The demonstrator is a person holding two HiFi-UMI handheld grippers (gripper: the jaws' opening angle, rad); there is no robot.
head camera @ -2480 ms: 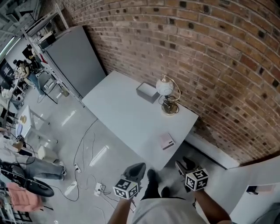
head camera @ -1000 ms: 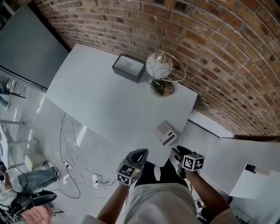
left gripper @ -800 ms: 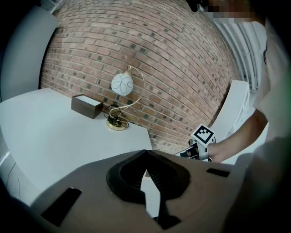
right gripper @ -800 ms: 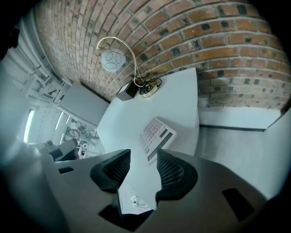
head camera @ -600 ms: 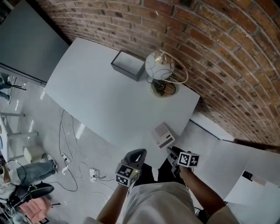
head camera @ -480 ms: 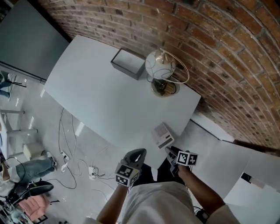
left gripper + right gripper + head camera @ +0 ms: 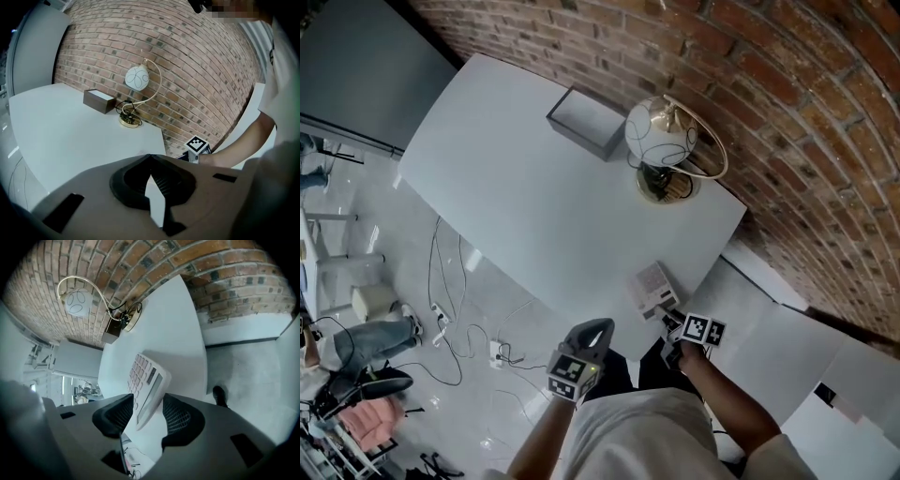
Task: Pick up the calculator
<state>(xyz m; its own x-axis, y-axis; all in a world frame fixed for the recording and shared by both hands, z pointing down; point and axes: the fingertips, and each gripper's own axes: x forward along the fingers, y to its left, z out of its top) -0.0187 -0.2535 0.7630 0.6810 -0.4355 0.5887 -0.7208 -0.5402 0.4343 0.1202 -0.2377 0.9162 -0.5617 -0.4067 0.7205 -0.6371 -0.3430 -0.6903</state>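
Observation:
The calculator [image 7: 652, 286], white with pale keys, lies flat near the table's [image 7: 534, 187] near right corner. My right gripper [image 7: 668, 319] sits at its near edge, just off the table corner. In the right gripper view the calculator [image 7: 145, 376] has its near end between the two spread jaws of my right gripper [image 7: 147, 404], and it still rests on the tabletop. My left gripper [image 7: 596, 328] hangs lower left, off the table's edge, with its tips together and nothing in them. The left gripper [image 7: 150, 158] faces the table from below its edge.
A globe lamp on a brass base [image 7: 661, 131] and a grey box [image 7: 589, 122] stand at the table's far side against the brick wall. Cables and a power strip [image 7: 492, 352] lie on the floor to the left. White panels [image 7: 806, 347] lie to the right.
My right gripper has come down and forward from beside my body to the calculator's near edge, rolling as it went. The left gripper has barely shifted.

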